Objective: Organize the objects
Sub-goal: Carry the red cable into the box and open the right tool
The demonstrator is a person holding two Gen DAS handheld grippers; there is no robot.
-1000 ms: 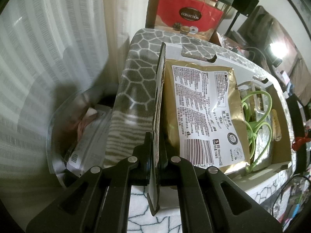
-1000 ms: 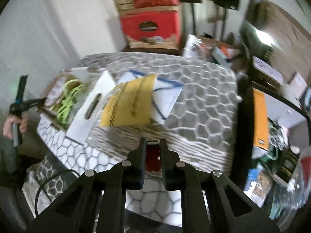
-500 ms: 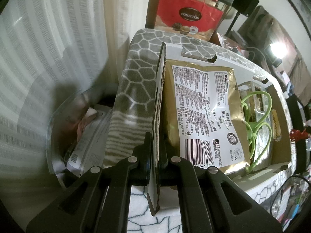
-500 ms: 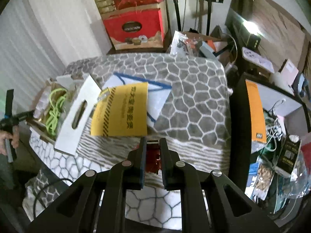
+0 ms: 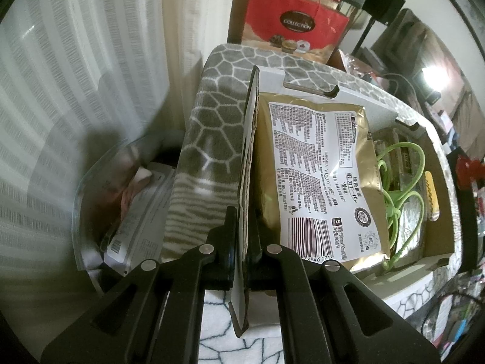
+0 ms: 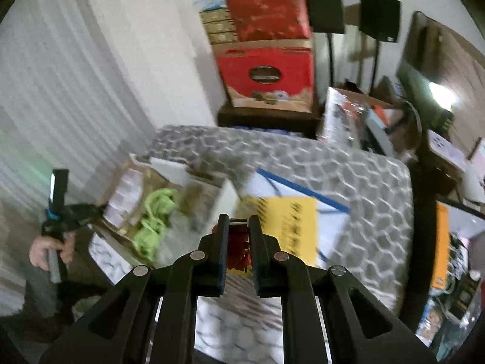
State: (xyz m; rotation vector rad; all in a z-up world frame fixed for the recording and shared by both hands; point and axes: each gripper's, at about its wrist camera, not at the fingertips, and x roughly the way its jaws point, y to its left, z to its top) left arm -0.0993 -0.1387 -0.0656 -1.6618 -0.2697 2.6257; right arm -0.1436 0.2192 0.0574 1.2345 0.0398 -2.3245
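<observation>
A box [image 5: 436,163] sits on the bench [image 5: 212,127]. In it, a packet [image 5: 321,176] lies left of a cord [image 5: 403,191]. A bin [image 5: 100,200] stands left of the bench.

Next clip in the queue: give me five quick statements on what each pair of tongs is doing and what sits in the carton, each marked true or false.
1. The left tongs are clamped on the cardboard box flap. True.
2. The right tongs are empty. False: a small red object sits between their fingers.
3. A gold packet with a barcode lies in the box. True.
4. The cord beside the packet is blue. False: it is light green.
5. The yellow sheet lies inside the box. False: it lies on the patterned tablecloth, outside the box.
</observation>
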